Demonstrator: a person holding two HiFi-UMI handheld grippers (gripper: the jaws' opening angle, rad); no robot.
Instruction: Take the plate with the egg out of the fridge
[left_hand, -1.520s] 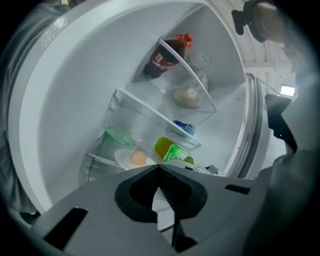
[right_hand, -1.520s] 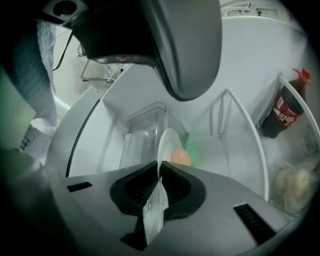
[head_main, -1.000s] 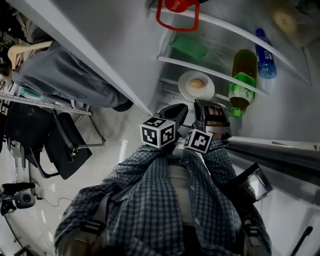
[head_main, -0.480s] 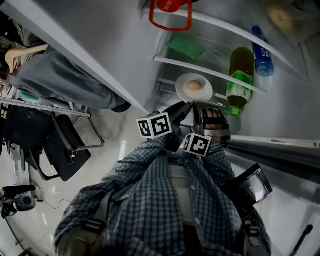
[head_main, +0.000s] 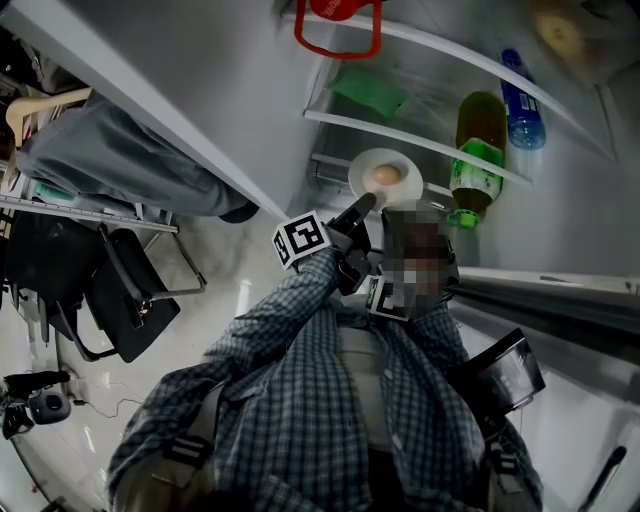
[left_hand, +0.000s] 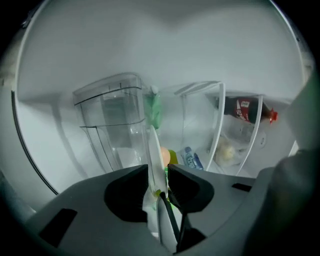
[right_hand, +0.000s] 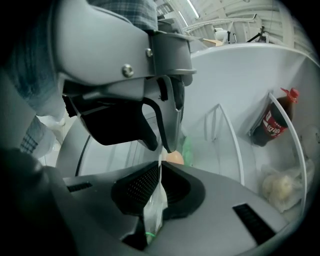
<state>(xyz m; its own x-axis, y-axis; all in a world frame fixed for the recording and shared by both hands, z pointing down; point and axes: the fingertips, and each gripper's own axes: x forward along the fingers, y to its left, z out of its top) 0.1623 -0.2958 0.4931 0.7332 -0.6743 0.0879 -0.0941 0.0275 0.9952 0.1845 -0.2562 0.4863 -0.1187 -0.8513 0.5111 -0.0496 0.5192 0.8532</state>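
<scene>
Reaching into the open fridge (head_main: 270, 80), you have both grippers at the plate (head_main: 412, 170), which sits inside on a shelf near the green bottle (head_main: 478, 140). Your right gripper (right_hand: 161, 172) has its jaws pressed together on the plate's near rim. Your left gripper (left_hand: 159, 170) has just been opening its jaws. They stand slightly apart with the rim, seen edge-on, between them, not clamped. The egg (head_main: 386, 176) rests in the plate's middle.
</scene>
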